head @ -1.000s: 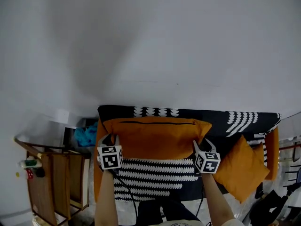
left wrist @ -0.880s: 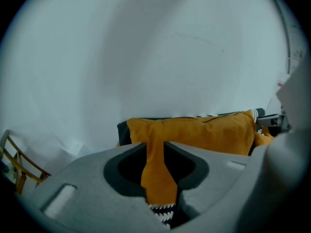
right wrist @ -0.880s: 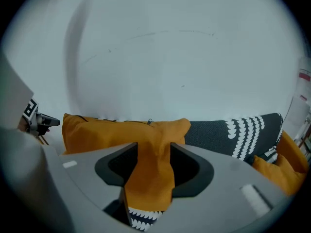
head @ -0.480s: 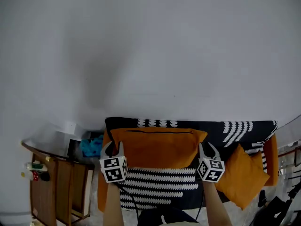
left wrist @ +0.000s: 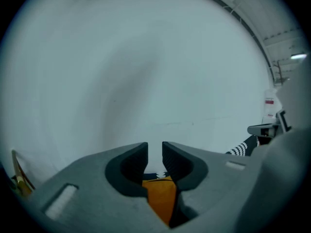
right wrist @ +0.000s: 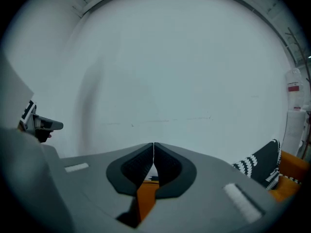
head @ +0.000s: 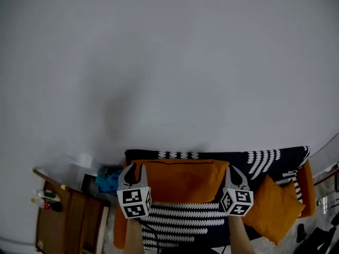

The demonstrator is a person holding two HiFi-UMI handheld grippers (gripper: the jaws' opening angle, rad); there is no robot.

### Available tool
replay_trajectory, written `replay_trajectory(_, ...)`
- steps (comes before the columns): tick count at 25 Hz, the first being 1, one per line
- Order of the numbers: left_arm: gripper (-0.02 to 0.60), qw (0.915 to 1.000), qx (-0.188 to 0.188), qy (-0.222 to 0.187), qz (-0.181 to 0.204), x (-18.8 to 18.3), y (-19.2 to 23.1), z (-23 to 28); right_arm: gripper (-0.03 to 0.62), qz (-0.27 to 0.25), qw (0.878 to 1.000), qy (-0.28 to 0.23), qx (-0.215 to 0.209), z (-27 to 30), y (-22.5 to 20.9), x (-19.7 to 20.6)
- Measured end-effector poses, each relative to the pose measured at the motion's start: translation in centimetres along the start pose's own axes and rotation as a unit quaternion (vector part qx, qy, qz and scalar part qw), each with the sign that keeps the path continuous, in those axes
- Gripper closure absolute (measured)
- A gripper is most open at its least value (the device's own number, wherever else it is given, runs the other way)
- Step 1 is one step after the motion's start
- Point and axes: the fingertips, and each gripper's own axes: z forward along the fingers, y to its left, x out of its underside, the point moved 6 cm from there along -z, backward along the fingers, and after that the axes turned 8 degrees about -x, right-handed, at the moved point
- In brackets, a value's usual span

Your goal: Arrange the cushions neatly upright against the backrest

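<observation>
A long orange cushion [head: 183,179] stands upright against the backrest of the black-and-white patterned sofa [head: 265,157]. My left gripper [head: 132,169] hovers by its upper left corner. Its jaws have just narrowed a little but are still open with a slim gap and nothing between them [left wrist: 155,147]. Orange cushion fabric [left wrist: 160,198] shows below that gap. My right gripper [head: 235,171] is at the upper right corner, shut with nothing in it [right wrist: 153,147], and the cushion [right wrist: 146,198] shows beneath it. A second orange cushion [head: 273,208] leans at the sofa's right end.
A plain white wall [head: 169,62] fills most of every view behind the sofa. A wooden side table [head: 69,216] with small items stands left of the sofa, with something blue [head: 107,181] beside it. The sofa's right end [right wrist: 262,166] shows in the right gripper view.
Both grippers have risen from the long cushion's lower corners to its upper corners. The right jaws have closed. The cushion stays against the backrest. The head view has tilted upward.
</observation>
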Motion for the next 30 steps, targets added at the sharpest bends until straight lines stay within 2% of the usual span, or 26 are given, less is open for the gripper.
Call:
replay_trajectory(7,0.524,0.9984,-0.004,-0.057,-0.004,-4.1,-0.6,-4.9,0.585,-0.02,0.999,-0.032,-0.001,-3.2,1.8,-3.7)
replay_trajectory(10,0.566,0.997,-0.011,-0.077,-0.006,-5.3,-0.5,-5.9,0.585,-0.03,0.998,-0.053,-0.008,-3.6,2.4,-5.3)
replay_trajectory(17,0.577,0.9965,-0.016,-0.081,-0.011,-5.4,-0.9,-8.5,0.585,-0.034,0.997,-0.068,-0.008,-5.5,3.7,-6.3)
replay_trajectory(30,0.577,0.9963,-0.003,-0.085,-0.008,-5.3,-1.3,-9.7,0.585,-0.037,0.997,-0.069,-0.015,-6.1,5.3,-6.1)
